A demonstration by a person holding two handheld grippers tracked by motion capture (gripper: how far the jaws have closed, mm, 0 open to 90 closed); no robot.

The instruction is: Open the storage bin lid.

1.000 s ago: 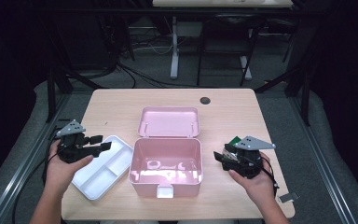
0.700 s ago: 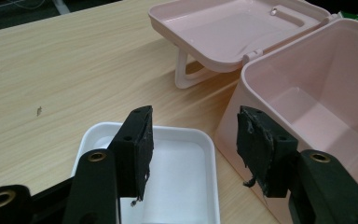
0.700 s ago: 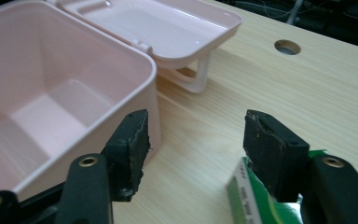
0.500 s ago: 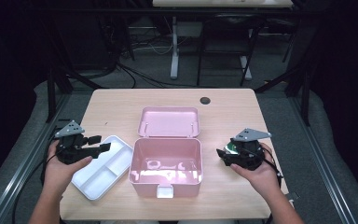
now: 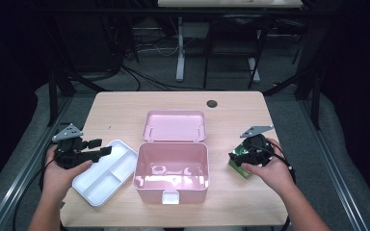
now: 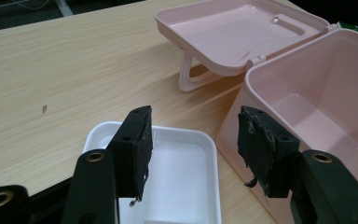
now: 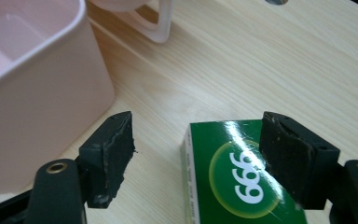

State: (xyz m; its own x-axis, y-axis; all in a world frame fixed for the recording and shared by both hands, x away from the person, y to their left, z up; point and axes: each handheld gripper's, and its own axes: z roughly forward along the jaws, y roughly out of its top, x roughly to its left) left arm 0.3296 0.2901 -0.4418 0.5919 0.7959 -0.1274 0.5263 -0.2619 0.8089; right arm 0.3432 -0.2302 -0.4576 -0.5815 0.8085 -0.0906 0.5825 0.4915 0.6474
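On the wooden table stands a pink box, open and with nothing inside it, and its pink lid lies open just behind it, joined to the box at the back edge. A white tray with several compartments lies just beside the left wall of the box; from the high view I cannot tell if the two touch. The left gripper is held by the left hand above the left end of the tray. In the left gripper view its two black jaws are spread wide, with nothing between them; one pad is over the white tray and the other is over the rim of the box. At the right side of the table the right hand holds the right gripper low over a green packet with white figures "666" printed on it. The jaws of this gripper are also spread apart. One pad is over the right part of the packet, and the other pad is over the bare table between the packet and the box. The packet lies flat on the table, near the right wall of the box but apart from it. A small dark round hole is in the table near the far edge.
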